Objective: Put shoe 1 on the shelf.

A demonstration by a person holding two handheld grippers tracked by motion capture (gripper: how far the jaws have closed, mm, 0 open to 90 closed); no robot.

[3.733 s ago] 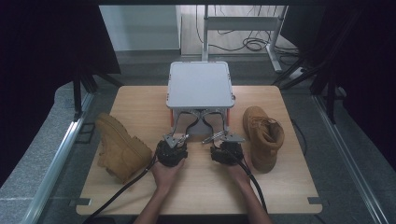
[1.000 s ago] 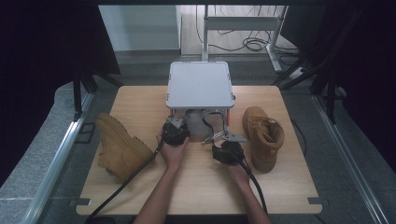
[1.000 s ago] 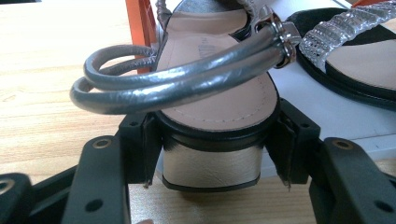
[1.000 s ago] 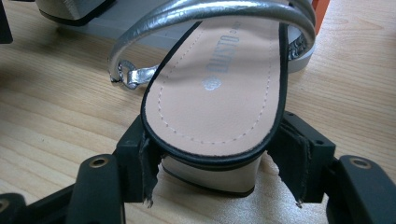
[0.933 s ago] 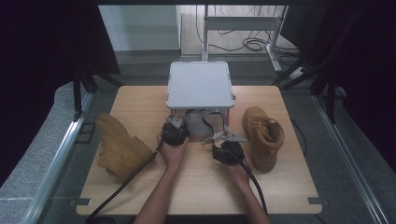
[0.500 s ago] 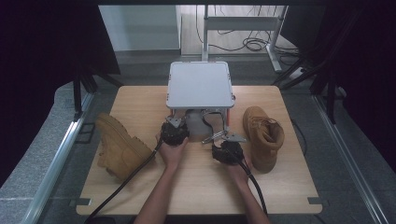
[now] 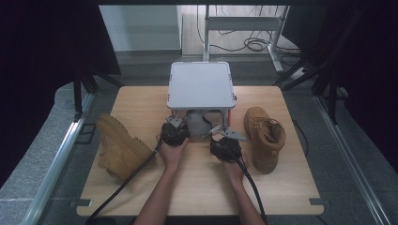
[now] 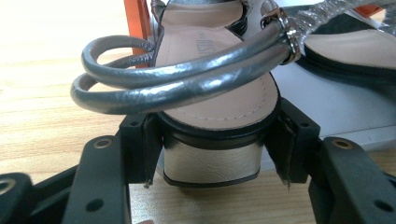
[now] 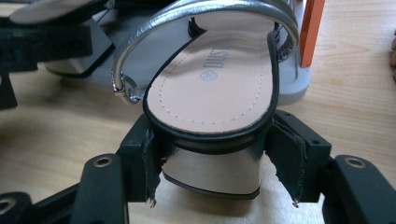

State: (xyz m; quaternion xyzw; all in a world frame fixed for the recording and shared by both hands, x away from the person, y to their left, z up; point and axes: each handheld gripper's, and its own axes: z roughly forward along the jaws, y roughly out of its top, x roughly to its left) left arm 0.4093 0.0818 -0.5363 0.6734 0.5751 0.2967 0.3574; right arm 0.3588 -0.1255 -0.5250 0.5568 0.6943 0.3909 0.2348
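Note:
Two silver strappy sandals with beige insoles lie at the front of a grey rack (image 7: 202, 84). My left gripper (image 8: 212, 156) is shut on the silver block heel of one sandal (image 8: 215, 98), whose toe reaches in under the rack. My right gripper (image 9: 212, 165) is shut on the heel of the other sandal (image 9: 219, 79), which rests on the wooden table just before the rack. In the high view the left gripper (image 7: 182, 123) is close under the rack's front edge, and the right gripper (image 7: 218, 135) sits a little nearer the person.
A tan boot (image 7: 119, 147) lies on its side at the table's left. Its mate (image 7: 265, 136) stands upright at the right, close to my right hand. The rack stands on orange legs (image 9: 310, 28) with a grey lower shelf (image 8: 336, 107).
The left gripper has moved forward with its sandal, up to the rack's front. The right gripper has stayed almost in place. Over the last second nothing visibly shifts.

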